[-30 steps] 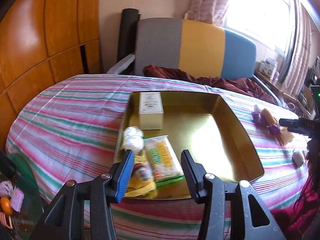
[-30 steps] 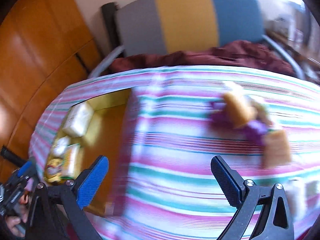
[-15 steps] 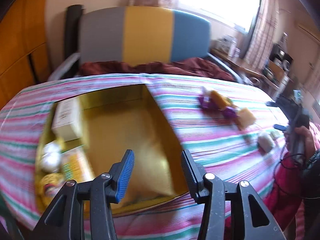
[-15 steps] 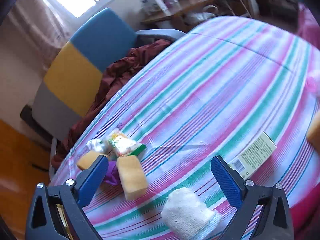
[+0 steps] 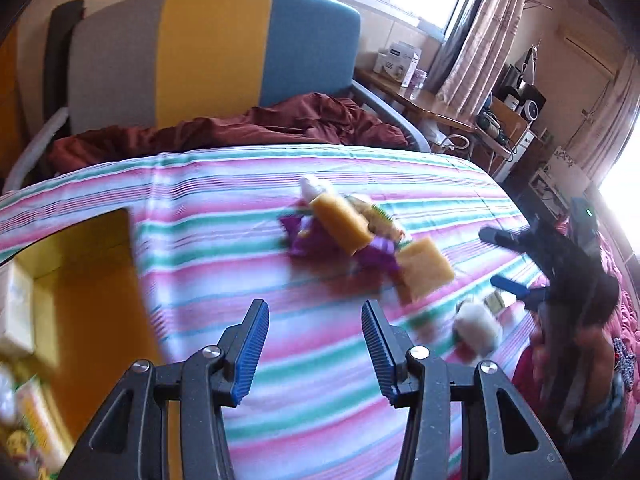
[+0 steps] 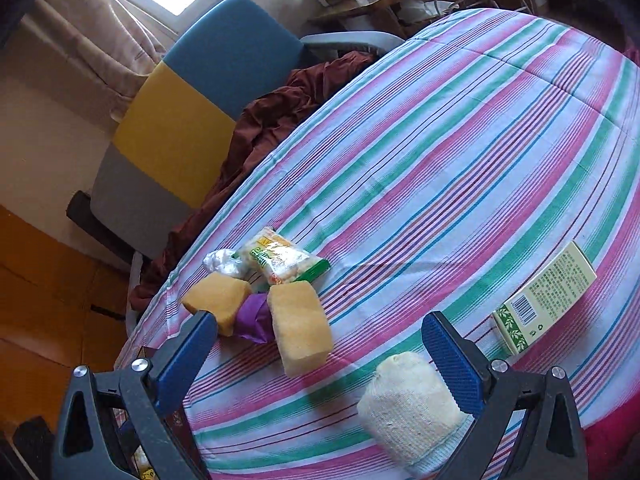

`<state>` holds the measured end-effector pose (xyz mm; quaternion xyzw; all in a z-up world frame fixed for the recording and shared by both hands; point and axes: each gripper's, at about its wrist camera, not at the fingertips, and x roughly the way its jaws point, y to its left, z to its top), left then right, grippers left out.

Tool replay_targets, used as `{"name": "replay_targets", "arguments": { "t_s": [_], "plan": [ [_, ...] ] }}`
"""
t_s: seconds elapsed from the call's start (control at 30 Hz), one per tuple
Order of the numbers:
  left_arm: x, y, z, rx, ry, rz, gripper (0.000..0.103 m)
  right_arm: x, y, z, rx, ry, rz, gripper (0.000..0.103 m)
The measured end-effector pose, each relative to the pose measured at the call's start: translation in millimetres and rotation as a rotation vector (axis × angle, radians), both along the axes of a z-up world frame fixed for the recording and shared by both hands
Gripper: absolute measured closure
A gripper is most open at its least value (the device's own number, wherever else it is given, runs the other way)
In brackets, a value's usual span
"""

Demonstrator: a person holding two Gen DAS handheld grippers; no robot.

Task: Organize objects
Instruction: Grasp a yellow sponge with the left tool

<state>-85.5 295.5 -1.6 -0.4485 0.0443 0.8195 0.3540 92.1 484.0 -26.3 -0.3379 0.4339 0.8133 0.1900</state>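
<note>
My left gripper (image 5: 314, 348) is open and empty above the striped cloth, right of the gold box (image 5: 86, 280). Ahead of it lies a blurred pile: two yellow sponges (image 5: 342, 224), a purple wrapper (image 5: 304, 240) and a snack packet. My right gripper (image 6: 320, 360) is open and empty; it shows at the right of the left wrist view (image 5: 506, 260). Just ahead of it lie two yellow sponges (image 6: 298, 332), the purple wrapper (image 6: 254, 316), a green snack packet (image 6: 280, 260), a rolled white sock (image 6: 408, 404) by its right finger, and a green carton (image 6: 548, 292).
The gold box holds a white carton (image 5: 14, 308) and snack packets (image 5: 32, 420) at its left end. A grey, yellow and blue chair (image 5: 208, 52) with a maroon cloth (image 5: 240, 128) stands behind the table. A cluttered desk (image 5: 460, 112) stands at the right.
My left gripper has swung right, from over the gold box to the loose pile on the cloth. My right gripper has swung right and moved closer to the sponges and the sock.
</note>
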Motion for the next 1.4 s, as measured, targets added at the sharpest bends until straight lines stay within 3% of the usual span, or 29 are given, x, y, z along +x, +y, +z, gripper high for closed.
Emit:
{"name": "replay_targets", "arguments": {
  "t_s": [0.3,0.53,0.6,0.7,0.8,0.97,1.17,1.27,1.4],
  "plan": [
    [-66,69,-26,0.04,-0.086,0.046,0.054,-8,-6,-4,-0.024,0.012,0.067,0.0],
    [-100,113,-53,-0.027,-0.115,0.043,0.053,-14,-5,-9,-0.054,0.019,0.089,0.0],
    [-100,121,-62,-0.037,-0.135,0.016,0.059,-16,-5,-10,-0.061,0.018,0.095,0.0],
    [-82,120,-56,-0.039,-0.046,-0.034,0.069,-15,-3,-11,-0.062,0.017,0.09,0.0],
    [-54,104,-46,-0.044,0.019,-0.065,0.07,-15,-1,-13,-0.069,0.013,0.081,0.0],
    [-8,61,-37,-0.022,0.048,-0.068,0.07,-15,-2,-11,-0.051,0.009,0.079,0.0],
    [63,27,-51,-0.039,0.084,-0.162,0.07,-17,-5,-10,-0.037,0.002,0.091,0.0],
    [90,13,-61,-0.029,0.083,-0.198,0.075,-20,-9,-9,-0.028,0.001,0.12,0.0],
    [114,0,-58,-0.041,0.14,-0.229,0.077,-27,-21,-7,-0.004,-0.001,0.185,0.0]
  ]
}}
